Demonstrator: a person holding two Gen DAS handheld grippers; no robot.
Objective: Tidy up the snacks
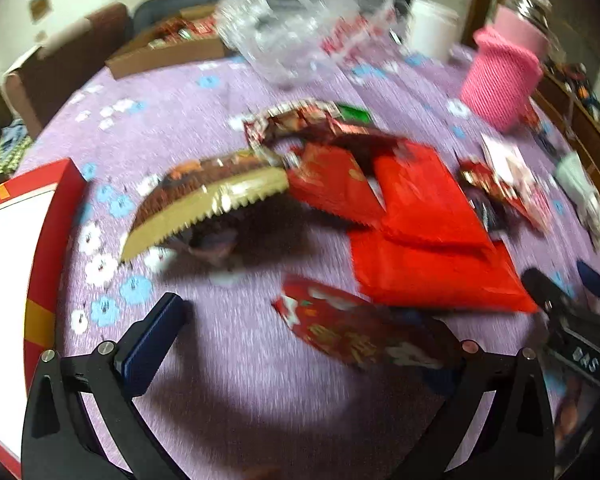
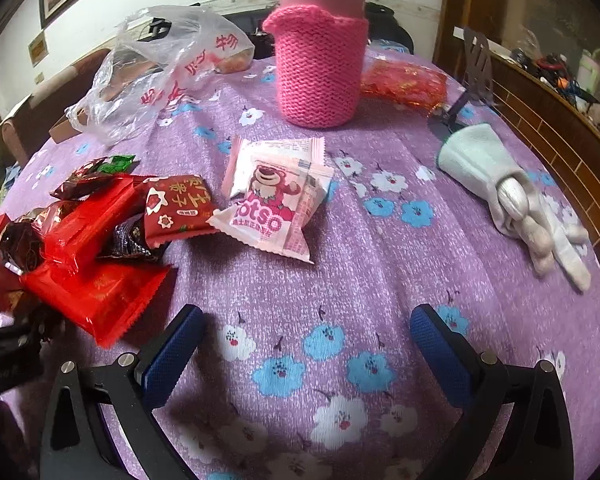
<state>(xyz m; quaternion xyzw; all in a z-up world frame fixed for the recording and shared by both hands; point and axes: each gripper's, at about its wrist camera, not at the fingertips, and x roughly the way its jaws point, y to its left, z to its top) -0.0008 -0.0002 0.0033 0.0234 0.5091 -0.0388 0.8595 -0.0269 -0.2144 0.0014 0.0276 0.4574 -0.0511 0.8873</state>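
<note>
The left wrist view is blurred. My left gripper point(image 1: 304, 320) is open over the purple flowered tablecloth point(image 1: 228, 360). A dark red snack packet point(image 1: 364, 336) lies between its fingers and hides the right fingertip; the pads do not press on it. Beyond it sit bright red packets point(image 1: 420, 220) and a brown-and-gold packet point(image 1: 204, 200). My right gripper point(image 2: 308, 340) is open over bare cloth with nothing between its fingers. Ahead of it lie pink-and-white bear packets point(image 2: 276, 196), and the pile of red packets point(image 2: 96, 240) is to the left.
A red box with a white inside point(image 1: 60, 208) stands at the left edge. A bottle in a pink knitted sleeve point(image 2: 320, 68), a clear plastic bag point(image 2: 160, 68), a grey plush toy point(image 2: 512, 192) and a cardboard box point(image 1: 168, 52) sit further back. A wooden rail point(image 2: 548, 120) runs along the right.
</note>
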